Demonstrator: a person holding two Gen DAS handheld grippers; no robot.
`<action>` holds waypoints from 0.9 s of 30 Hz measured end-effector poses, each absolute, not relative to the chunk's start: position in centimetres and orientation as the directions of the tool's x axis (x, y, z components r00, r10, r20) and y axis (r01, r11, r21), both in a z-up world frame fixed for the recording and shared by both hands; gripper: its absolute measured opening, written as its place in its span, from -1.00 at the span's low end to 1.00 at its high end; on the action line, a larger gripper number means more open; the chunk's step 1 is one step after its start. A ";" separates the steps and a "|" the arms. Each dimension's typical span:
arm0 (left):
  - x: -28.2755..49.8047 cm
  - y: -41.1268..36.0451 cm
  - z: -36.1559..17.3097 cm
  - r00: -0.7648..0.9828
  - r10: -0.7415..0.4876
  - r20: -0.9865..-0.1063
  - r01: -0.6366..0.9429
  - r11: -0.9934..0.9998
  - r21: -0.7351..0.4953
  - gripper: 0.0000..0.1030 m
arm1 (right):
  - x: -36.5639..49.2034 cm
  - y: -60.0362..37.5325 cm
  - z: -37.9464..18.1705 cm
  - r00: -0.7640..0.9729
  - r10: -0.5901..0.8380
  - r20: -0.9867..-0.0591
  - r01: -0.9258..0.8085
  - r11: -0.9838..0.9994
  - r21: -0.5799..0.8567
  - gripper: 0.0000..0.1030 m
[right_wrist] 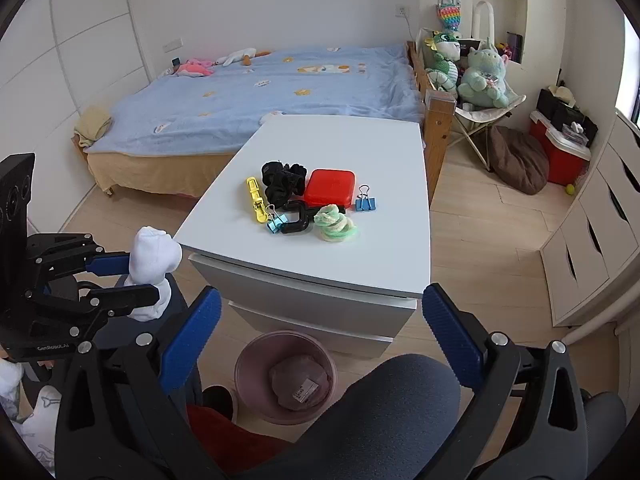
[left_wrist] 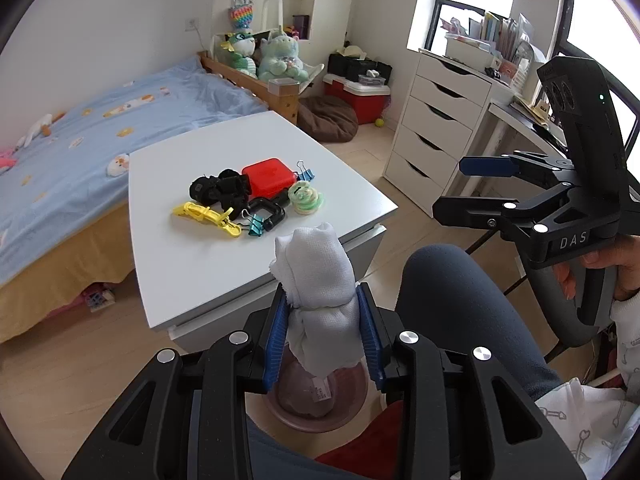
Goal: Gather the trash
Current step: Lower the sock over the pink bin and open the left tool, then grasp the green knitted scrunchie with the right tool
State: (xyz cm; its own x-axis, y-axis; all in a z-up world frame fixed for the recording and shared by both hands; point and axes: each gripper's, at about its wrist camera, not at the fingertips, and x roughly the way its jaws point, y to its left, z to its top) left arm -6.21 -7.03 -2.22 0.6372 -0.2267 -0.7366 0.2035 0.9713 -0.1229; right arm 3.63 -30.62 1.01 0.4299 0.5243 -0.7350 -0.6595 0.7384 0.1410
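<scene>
Crumpled white tissue (left_wrist: pixel 316 276), a soft wad with a woven texture bulging above and below the blue pads, sits pinched in the left gripper (left_wrist: pixel 326 332) above the pink trash bin (right_wrist: pixel 248 360) on the floor, while the right gripper (right_wrist: pixel 320 344) hovers with fingers spread wide, near the white table (right_wrist: pixel 360 248).

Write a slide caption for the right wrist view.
Open right gripper above pink bin; left gripper holds white cloth.
</scene>
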 end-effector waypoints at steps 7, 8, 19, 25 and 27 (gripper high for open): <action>-6.1 -6.7 -2.0 0.663 -0.231 -0.712 0.182 0.972 -0.146 0.74 | 3.9 -30.9 0.7 0.428 0.525 -0.736 -0.652 0.743 0.151 0.92; -6.0 -6.6 -2.0 0.664 -0.220 -0.714 0.173 0.975 -0.140 0.79 | 3.9 -30.8 0.6 0.427 0.525 -0.736 -0.652 0.743 0.152 0.92; -6.0 -5.3 -1.9 0.698 -0.142 -0.702 0.086 0.990 -0.115 0.85 | 3.8 -30.3 0.2 0.413 0.535 -0.737 -0.660 0.733 0.163 0.94; -5.8 -4.8 -2.1 0.707 -0.126 -0.695 0.073 0.992 -0.106 0.85 | 3.8 -30.0 0.1 0.409 0.538 -0.737 -0.661 0.731 0.167 0.94; -5.7 -4.6 -2.1 0.705 -0.127 -0.697 0.063 0.991 -0.116 0.85 | 3.9 -29.8 0.1 0.405 0.538 -0.740 -0.665 0.728 0.165 0.94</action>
State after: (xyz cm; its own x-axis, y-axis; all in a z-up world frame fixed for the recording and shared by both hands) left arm -5.66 -4.55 -2.10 0.7053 -0.1268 -0.6974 0.0632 0.9912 -0.1163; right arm 3.93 -29.83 0.08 0.4050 0.5376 -0.7396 -0.6648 0.7284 0.1654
